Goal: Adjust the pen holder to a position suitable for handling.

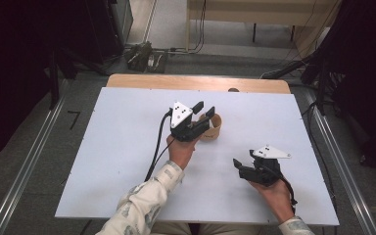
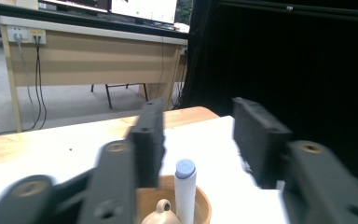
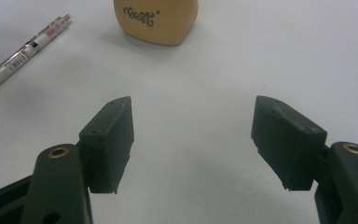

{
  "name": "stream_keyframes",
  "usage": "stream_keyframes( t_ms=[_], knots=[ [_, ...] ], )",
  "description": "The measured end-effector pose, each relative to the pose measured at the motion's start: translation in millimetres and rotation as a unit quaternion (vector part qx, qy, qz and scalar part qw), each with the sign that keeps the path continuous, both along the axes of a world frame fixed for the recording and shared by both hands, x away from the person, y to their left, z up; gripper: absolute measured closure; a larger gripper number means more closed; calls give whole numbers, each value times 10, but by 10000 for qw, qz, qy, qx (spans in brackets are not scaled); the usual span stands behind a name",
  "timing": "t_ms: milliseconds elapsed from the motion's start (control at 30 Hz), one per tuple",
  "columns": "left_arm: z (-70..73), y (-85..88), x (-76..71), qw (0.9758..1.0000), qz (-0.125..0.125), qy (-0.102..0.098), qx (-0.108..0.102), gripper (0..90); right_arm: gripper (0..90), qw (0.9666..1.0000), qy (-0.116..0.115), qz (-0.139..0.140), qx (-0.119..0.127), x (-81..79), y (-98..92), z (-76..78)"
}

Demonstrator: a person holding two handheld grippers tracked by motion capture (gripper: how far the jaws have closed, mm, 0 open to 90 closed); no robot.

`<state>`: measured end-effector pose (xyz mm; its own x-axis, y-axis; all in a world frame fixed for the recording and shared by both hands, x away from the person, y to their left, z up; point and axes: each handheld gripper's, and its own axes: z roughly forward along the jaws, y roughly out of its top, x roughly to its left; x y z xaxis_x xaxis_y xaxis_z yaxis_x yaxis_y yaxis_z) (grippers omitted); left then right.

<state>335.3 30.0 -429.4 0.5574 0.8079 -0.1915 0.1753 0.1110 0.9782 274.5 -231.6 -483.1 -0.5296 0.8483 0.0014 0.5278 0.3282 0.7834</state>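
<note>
The white pen (image 2: 185, 189) stands upright in the tan cup (image 1: 212, 127) near the middle of the white table (image 1: 127, 161) — it looks dropped in for storage, cap end up. I have my left gripper (image 1: 203, 108) just above the cup, jaws parted with the pen below and between them, untouched. A second pen (image 3: 23, 53) lies flat beside the cup. My right gripper (image 1: 244, 157) rests on the table well apart — jaws wide, holding nothing.

White table (image 1: 127, 161), desk (image 2: 84, 60) behind.
</note>
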Motion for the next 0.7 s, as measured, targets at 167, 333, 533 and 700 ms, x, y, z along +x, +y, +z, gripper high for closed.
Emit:
stream_keyframes(
  t_ms=[167, 333, 533, 700],
  knots=[
    [43, 64, -84, 10000, -16, 86, -11, 423, 278, 10000, -4, 3, 6, -6, 8, 5],
    [61, 166, -223, 9997, -9, 199, -165, 382, 278, 10000, -7, 2, 47, -11, 33, 12],
    [71, 298, -339, 9996, 58, 272, -112, 352, 278, 9999, -70, 59, 85, -30, 97, 18],
    [29, 415, -410, 9992, 175, 368, -47, 314, 278, 9998, -83, 111, 121, -53, 165, 21]
  ],
)
